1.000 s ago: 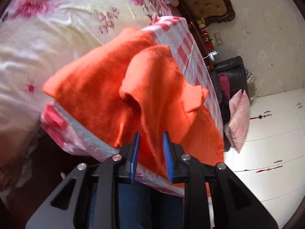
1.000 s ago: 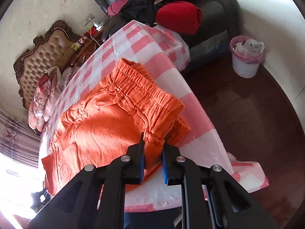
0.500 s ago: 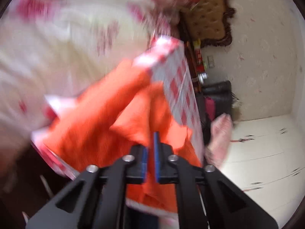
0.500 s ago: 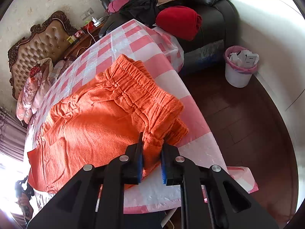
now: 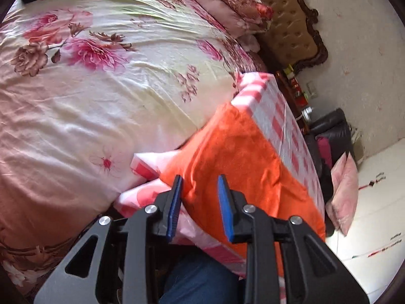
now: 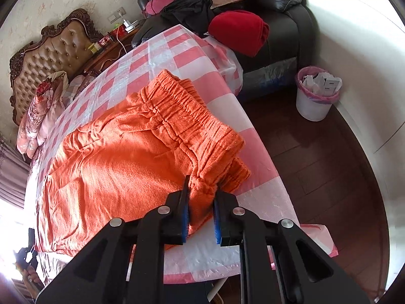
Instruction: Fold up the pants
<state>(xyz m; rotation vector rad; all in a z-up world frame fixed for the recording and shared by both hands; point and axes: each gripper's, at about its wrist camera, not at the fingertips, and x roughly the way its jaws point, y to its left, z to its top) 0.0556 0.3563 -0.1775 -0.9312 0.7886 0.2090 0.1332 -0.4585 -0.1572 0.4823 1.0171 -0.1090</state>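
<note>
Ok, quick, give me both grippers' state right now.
Left gripper: open, holding nothing, over the orange pants.
Right gripper: shut on the pants' waistband corner.

1. Your right gripper [image 6: 200, 202] has its jaws slightly apart, with a bunched corner of the orange pants [image 6: 131, 157] between the pads.
2. The pants' elastic waistband [image 6: 184, 111] lies just ahead of the fingertips on the checked tablecloth [image 6: 255, 197].
3. The white bin [image 6: 315, 95] stands far ahead, to the right.
</note>
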